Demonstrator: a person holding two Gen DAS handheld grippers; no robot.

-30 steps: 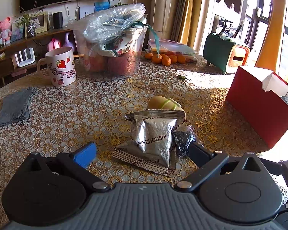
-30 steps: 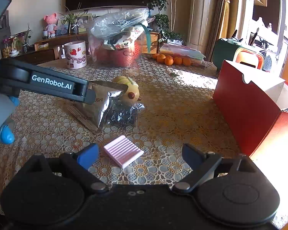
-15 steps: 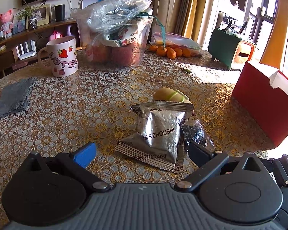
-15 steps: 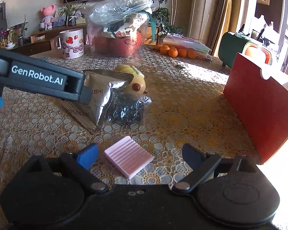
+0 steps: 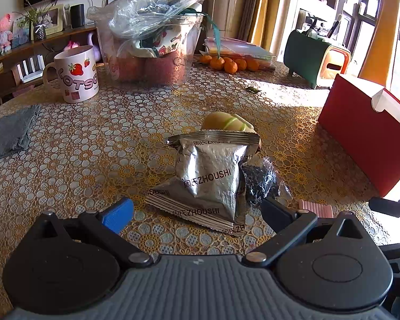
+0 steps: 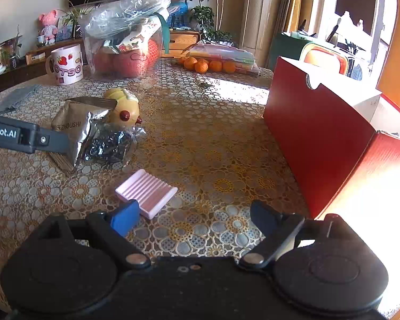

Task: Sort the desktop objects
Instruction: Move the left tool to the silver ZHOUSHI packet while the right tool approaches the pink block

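Two silver snack packets [image 5: 208,176] lie stacked mid-table, and my left gripper [image 5: 197,213] stands open just short of them, touching nothing. A black crinkly packet [image 5: 258,181] and a yellow toy [image 5: 226,122] sit right beside them. In the right wrist view a pink ridged block [image 6: 146,190] lies flat on the tablecloth, its near corner by the blue fingertip [image 6: 125,217]. My right gripper [image 6: 194,217] is wide, its jaws closing, with only cloth between the pads. An open red box [image 6: 314,133] stands to the right.
At the back stand a strawberry mug [image 5: 77,74], a clear bin [image 5: 152,53] stuffed with bags and apples, several oranges [image 5: 226,62] and a green holder [image 5: 312,56]. A grey cloth [image 5: 10,133] lies far left. The left gripper's finger [image 6: 26,136] crosses the right wrist view.
My right gripper has shifted rightward and closer to the table; the pink block now sits by its blue fingertip instead of between the fingers. The left gripper has barely moved.
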